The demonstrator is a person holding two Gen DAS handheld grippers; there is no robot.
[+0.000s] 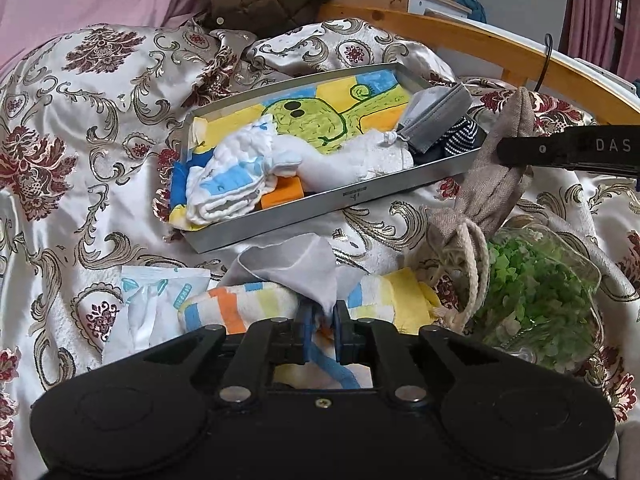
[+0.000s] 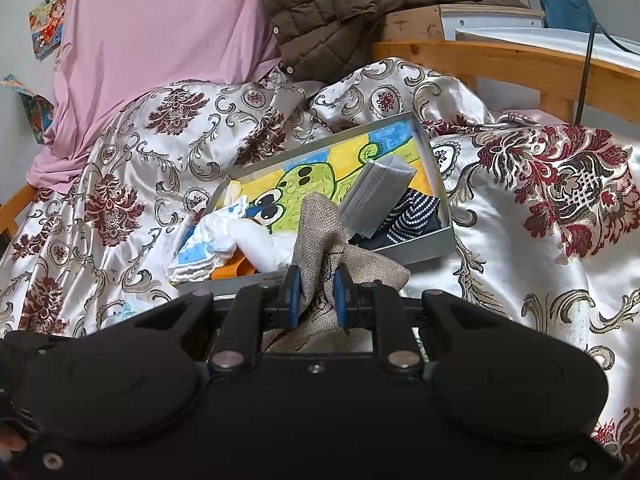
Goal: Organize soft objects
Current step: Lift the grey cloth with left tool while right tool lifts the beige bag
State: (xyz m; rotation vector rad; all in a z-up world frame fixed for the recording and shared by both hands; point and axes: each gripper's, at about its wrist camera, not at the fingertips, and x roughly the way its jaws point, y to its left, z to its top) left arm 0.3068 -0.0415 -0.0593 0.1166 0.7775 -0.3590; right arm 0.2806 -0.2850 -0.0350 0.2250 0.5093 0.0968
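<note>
Right gripper (image 2: 316,294): pinching a fold of the beige burlap pouch (image 2: 320,224), its blue pads nearly together and pressing into the cloth.
Left gripper (image 1: 323,326): jaws standing a narrow gap apart around a corner of the thin grey cloth (image 1: 296,268); whether the pads are pressing on it is not clear.
Burlap pouch, from the left wrist view: hanging beside the right end of the metal tray (image 1: 320,204), its rope drawstring (image 1: 472,264) trailing down onto the clear bag of green pieces (image 1: 540,300).
Grey cloth: lying over a striped towel (image 1: 256,300) just in front of the tray.
Tray: sitting tilted on the floral satin bedspread (image 1: 80,120), holding a frog drawing (image 1: 316,120), a white and blue folded cloth (image 1: 232,176), a grey pouch (image 1: 436,116) and a dark striped item (image 1: 460,140).
Wipes packet (image 1: 160,292): lying left of the striped towel.
Background: brown quilted jacket (image 2: 340,12) and pink fabric (image 2: 152,40) hanging beyond the wooden bed frame (image 2: 500,60).
</note>
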